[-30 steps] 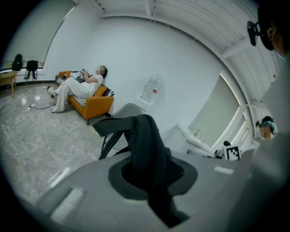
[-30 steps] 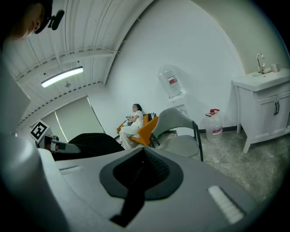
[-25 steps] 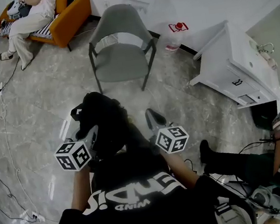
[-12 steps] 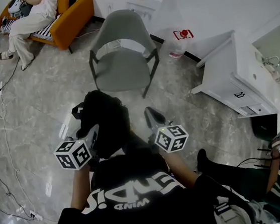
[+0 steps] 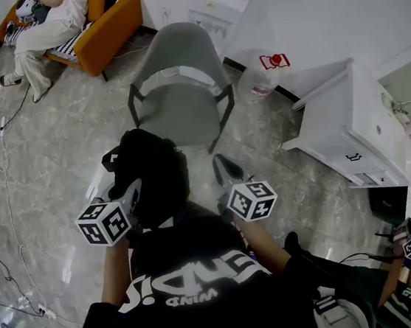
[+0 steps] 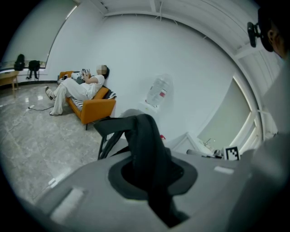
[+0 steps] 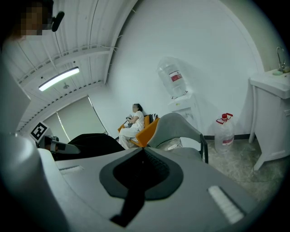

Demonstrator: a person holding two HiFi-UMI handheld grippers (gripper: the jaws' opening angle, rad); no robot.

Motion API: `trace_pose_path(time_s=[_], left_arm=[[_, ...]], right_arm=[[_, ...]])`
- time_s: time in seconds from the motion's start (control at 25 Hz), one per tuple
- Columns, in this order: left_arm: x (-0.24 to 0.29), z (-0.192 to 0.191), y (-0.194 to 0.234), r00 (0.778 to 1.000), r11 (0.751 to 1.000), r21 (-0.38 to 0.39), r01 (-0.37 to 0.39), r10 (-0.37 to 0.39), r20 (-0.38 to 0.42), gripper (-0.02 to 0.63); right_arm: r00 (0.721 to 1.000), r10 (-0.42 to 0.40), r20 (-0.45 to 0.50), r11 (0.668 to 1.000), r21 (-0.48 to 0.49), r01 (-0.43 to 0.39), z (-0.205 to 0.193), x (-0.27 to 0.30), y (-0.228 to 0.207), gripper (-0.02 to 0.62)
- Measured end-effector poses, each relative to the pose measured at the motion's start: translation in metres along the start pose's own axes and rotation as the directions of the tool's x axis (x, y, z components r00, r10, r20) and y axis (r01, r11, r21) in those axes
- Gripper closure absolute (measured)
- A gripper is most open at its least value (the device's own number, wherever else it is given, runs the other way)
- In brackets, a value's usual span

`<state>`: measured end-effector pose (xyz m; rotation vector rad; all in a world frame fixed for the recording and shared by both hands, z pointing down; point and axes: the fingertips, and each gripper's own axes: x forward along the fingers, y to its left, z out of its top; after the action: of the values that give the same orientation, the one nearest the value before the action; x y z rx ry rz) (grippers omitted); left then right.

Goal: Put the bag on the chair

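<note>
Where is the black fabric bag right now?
In the head view, the black fabric bag hangs left of centre, clamped in the left gripper in front of the person, just short of the grey chair.

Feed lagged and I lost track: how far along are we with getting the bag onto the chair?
Done: the black bag is picked up, its strap clamped in the left gripper. In hand: it hangs short of the grey chair, whose seat is bare. Left: carry it over the seat, lower it and release. The right gripper is shut, holding nothing.
</note>
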<state>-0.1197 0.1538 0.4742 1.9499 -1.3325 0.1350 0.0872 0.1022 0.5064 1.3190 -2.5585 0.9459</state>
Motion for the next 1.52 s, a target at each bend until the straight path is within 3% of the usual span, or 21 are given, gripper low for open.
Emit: trace_pose_path(time_s=[0.56, 0.8, 1.16, 1.52], left_arm=[[0.049, 0.059, -0.005, 0.996, 1.000, -0.008, -0.018, 0.019, 0.086, 0.555], [0.078, 0.081, -0.003, 0.998, 1.000, 0.008, -0.004, 0.004, 0.062, 0.555], [0.125, 0.105, 0.024, 1.000, 1.000, -0.027, 0.002, -0.002, 0.014, 0.555], [0.177, 0.153, 0.049, 0.997, 0.998, -0.035, 0.056, -0.058, -0.045, 0.555]], right_arm=[[0.998, 0.053, -0.025, 0.998, -0.017, -0.054, 0.037, 0.044, -0.032, 0.596], [0.999, 0.046, -0.018, 0.999, -0.010, -0.046, 0.053, 0.065, -0.042, 0.596], [1.000, 0.015, -0.020, 1.000, 0.000, -0.015, 0.079, 0.114, -0.064, 0.596], [1.000, -0.019, -0.021, 1.000, 0.016, 0.019, 0.118, 0.180, -0.073, 0.596]])
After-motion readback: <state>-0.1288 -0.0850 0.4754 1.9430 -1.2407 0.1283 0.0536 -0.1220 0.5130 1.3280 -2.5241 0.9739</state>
